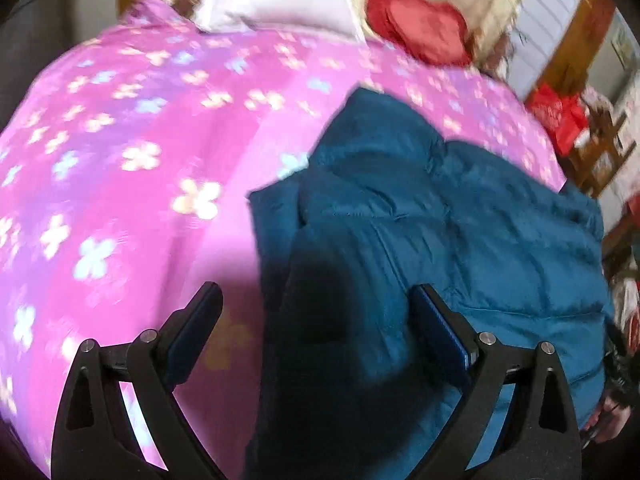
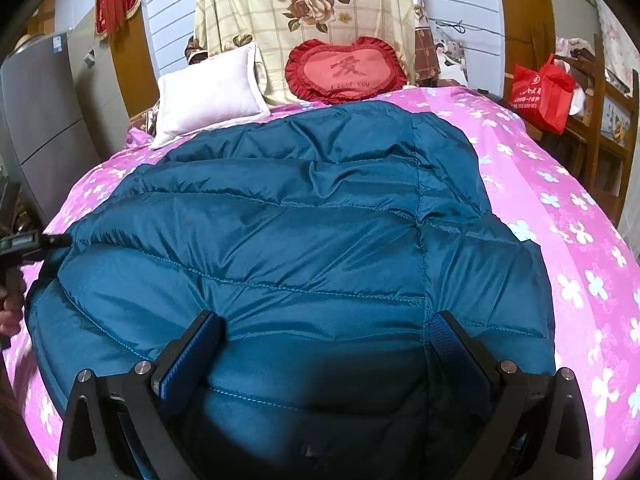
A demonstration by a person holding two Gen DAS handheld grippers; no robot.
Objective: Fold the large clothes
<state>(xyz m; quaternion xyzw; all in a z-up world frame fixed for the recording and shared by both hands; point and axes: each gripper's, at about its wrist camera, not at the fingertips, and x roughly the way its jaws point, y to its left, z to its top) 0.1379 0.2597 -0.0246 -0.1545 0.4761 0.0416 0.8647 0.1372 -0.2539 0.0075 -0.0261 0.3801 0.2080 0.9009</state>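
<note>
A large teal quilted jacket (image 2: 304, 240) lies spread flat on a bed with a pink flowered sheet (image 2: 560, 240). My right gripper (image 2: 325, 320) hovers open over the jacket's near part, with puffy fabric below its fingers and nothing held. In the left wrist view, which is motion-blurred, the jacket (image 1: 460, 232) fills the right half. My left gripper (image 1: 316, 300) is open over the jacket's left edge, its left finger above the sheet (image 1: 120, 160) and its right finger above the jacket. The left gripper (image 2: 24, 244) also shows at the jacket's left edge, held by a hand (image 2: 10, 312).
A white pillow (image 2: 208, 92) and a red heart cushion (image 2: 344, 72) lean against a rose-patterned cloth (image 2: 304, 4) at the head of the bed. A red bag (image 2: 540, 92) sits on wooden furniture at the right. A grey cabinet (image 2: 44, 120) stands at the left.
</note>
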